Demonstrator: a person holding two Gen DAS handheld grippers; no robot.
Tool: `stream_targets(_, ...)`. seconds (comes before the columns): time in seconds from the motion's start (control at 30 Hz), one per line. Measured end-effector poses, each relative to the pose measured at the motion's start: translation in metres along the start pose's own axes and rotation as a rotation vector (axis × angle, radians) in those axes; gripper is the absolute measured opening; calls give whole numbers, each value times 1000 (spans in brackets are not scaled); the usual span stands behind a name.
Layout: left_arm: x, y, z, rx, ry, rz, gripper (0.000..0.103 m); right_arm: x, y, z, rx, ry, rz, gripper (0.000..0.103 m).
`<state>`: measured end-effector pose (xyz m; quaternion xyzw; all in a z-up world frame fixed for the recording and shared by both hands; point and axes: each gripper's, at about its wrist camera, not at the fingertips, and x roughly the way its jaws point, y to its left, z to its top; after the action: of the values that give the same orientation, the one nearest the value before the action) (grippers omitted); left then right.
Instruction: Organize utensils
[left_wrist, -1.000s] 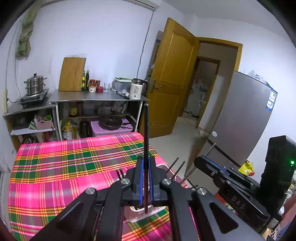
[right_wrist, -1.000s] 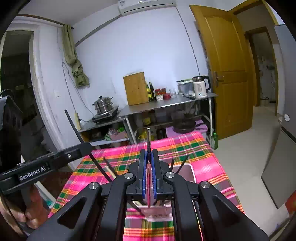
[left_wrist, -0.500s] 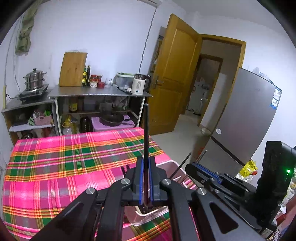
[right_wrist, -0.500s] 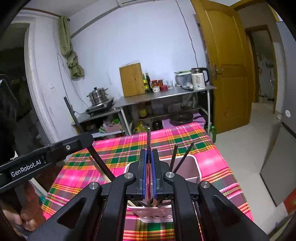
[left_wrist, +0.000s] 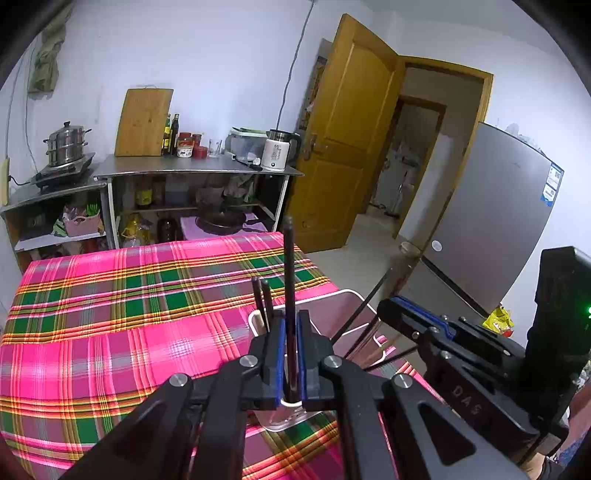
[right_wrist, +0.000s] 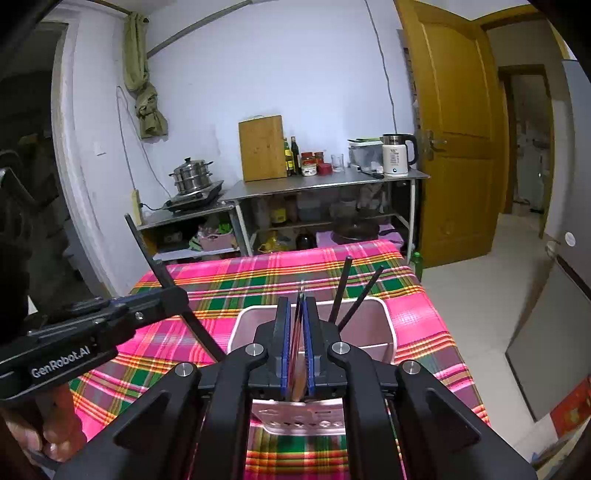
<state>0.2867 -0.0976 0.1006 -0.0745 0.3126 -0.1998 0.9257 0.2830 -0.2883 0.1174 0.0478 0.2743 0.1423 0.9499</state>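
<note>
A pink utensil holder (right_wrist: 373, 328) stands on the plaid tablecloth; it also shows in the left wrist view (left_wrist: 343, 317). My left gripper (left_wrist: 290, 354) is shut on a black chopstick (left_wrist: 289, 280), held upright over the holder's near end; its lower end is hidden. My right gripper (right_wrist: 297, 347) is shut on a thin utensil (right_wrist: 298, 317) seen edge-on, pointing down into the holder. Two black chopsticks (right_wrist: 352, 295) lean in the holder's right compartment. The left gripper with its chopstick (right_wrist: 166, 280) shows at the left of the right wrist view.
The table with the pink and green plaid cloth (left_wrist: 122, 314) fills the foreground. Behind it stand steel shelves (right_wrist: 325, 184) with a kettle, jars, cutting board and steamer pot. A wooden door (left_wrist: 351, 147) and a grey fridge (left_wrist: 491, 229) are at the right.
Both grippers have come lower and closer over the holder, still shut on their utensils. The holder looks larger in both views.
</note>
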Motion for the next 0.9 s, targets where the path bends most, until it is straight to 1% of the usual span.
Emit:
stream_targets(0.07, 0, 1, -1, -3, 1, 5, 5, 0, 0, 0, 1, 5, 5, 11)
stream_targets(0.2, -5, 1, -2, -11, -6, 4, 6, -4, 1, -2, -1, 4, 2, 13)
stream_targets(0.27, -10, 1, -2, -9, -12, 8, 7, -7, 1, -2, 0, -3, 6, 16)
stream_targets(0.33, -13, 0, 0, -7, -16, 8, 10, -12, 1, -2, -1, -9, 4, 17)
stream_targets(0.53, -31, -3, -5, -5, -36, 9, 12, -29, 0, -6, 5, -25, 8, 18)
stream_targets(0.73, -48, -5, -23, 4, -45, 27, 13, -46, 2, -20, 13, -23, 12, 19)
stream_targets(0.8, -54, -5, -33, 2, -45, 32, 13, -52, 3, -28, 20, -19, 17, 22)
stream_targets(0.83, -57, -5, -39, 1, -42, 36, 13, -56, 3, -32, 23, -17, 20, 25)
stream_targets(0.87, -60, -6, -44, 1, -44, 52, 13, -58, 5, -35, 25, -16, 22, 28)
stream_targets(0.9, -63, -8, -49, 3, -48, 63, 13, -62, 6, -41, 23, -14, 22, 29)
